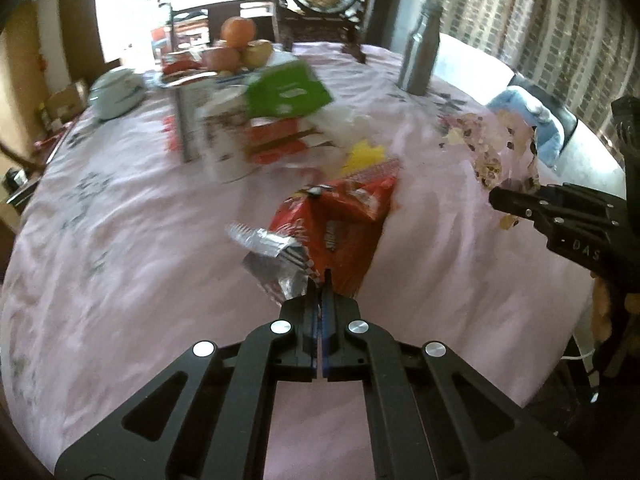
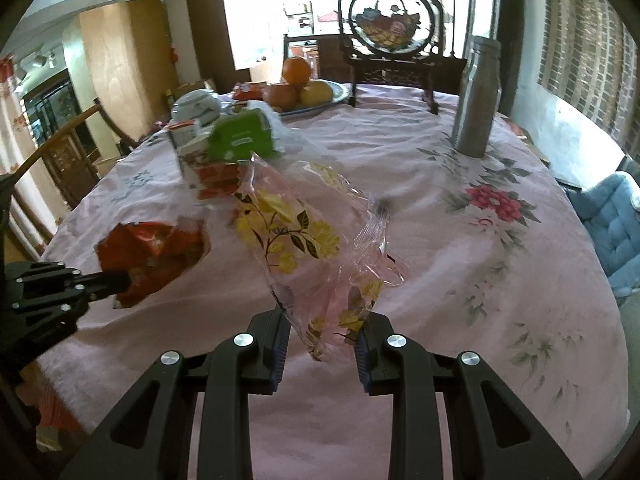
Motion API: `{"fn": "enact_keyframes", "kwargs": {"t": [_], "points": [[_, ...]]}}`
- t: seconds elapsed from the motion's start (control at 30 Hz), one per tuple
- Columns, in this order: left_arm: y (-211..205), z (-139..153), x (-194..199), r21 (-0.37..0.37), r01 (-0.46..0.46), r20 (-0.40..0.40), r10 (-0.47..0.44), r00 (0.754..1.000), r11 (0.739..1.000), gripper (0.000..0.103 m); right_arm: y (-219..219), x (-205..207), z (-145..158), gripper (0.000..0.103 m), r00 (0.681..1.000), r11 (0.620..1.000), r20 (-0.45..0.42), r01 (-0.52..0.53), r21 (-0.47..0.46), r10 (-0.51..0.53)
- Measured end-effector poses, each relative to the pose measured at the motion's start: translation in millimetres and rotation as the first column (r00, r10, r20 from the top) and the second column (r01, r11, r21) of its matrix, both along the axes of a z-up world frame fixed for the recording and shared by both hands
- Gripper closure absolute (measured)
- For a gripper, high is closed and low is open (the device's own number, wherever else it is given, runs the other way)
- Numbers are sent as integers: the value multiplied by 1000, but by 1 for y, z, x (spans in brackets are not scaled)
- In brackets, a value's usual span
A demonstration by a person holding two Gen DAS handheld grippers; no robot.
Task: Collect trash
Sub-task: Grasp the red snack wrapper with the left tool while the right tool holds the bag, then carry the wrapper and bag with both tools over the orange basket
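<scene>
The left gripper (image 1: 321,280) has its jaws pressed together on the near edge of a crumpled red and orange snack packet with a silver foil lining (image 1: 336,220), which hangs clear of the pink flowered tablecloth (image 1: 120,240) in the left wrist view. In the right wrist view the same packet (image 2: 152,256) shows at the left, at the tip of the left gripper (image 2: 120,279).

The right gripper (image 2: 320,332) stands partly open, and a clear plastic wrapper printed with yellow flowers and dark leaves (image 2: 304,240) sits between its pads, its lower end pinched there and the rest standing up and tilting away. From the left wrist view that wrapper (image 1: 500,152) appears at the right, above the right gripper (image 1: 496,200).

Farther off, left of centre, lies a blurred pile with a green carton (image 2: 244,136) on top of red and white boxes (image 2: 216,178). Beyond it a plate of oranges and apples (image 2: 304,88) sits beside a white lidded bowl (image 2: 196,106). A tall grey metal bottle (image 2: 476,100) stands at the far right, near a dark wooden stand holding a round painted panel (image 2: 388,24). A blue cushioned chair (image 2: 612,228) is at the table's right edge.
</scene>
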State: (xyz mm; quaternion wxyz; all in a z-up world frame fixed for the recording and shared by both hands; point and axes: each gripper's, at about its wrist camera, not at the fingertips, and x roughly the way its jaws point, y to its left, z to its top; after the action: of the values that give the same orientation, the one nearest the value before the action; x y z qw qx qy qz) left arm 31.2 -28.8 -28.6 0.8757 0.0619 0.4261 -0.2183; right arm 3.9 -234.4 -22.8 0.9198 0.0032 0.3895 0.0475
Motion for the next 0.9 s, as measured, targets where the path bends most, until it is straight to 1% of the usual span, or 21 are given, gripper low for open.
{"fn": "enact_keyframes", "kwargs": {"t": [0.13, 0.2, 0.3, 0.37, 0.53, 0.67, 0.77, 0.87, 0.9], "points": [[32, 8, -13, -46, -86, 1, 86, 996, 995, 102, 21, -3, -1, 75, 999, 999, -1, -54, 8, 54], [46, 14, -25, -69, -124, 26, 126, 992, 990, 102, 34, -4, -2, 75, 997, 997, -3, -80, 14, 80], [64, 21, -41, -87, -153, 50, 158, 986, 984, 102, 59, -9, -2, 75, 990, 990, 0, -139, 15, 139], [74, 24, -48, -85, -174, 61, 180, 982, 981, 102, 71, -14, -1, 75, 986, 986, 4, -167, 14, 167], [108, 33, -76, -99, -247, 100, 256, 961, 964, 102, 110, -29, 6, 75, 966, 966, 20, -257, 19, 257], [137, 37, -100, -90, -331, 126, 341, 932, 939, 102, 152, -46, 12, 75, 935, 935, 38, -354, 9, 353], [162, 37, -125, -80, -414, 143, 421, 896, 907, 102, 180, -57, 14, 75, 909, 910, 49, -414, 10, 413], [182, 34, -143, -89, -471, 136, 479, 867, 878, 102, 213, -69, 14, 75, 879, 880, 53, -475, 13, 474], [191, 33, -151, -91, -496, 134, 504, 853, 864, 102, 225, -72, 13, 75, 867, 868, 52, -497, 14, 496]]}}
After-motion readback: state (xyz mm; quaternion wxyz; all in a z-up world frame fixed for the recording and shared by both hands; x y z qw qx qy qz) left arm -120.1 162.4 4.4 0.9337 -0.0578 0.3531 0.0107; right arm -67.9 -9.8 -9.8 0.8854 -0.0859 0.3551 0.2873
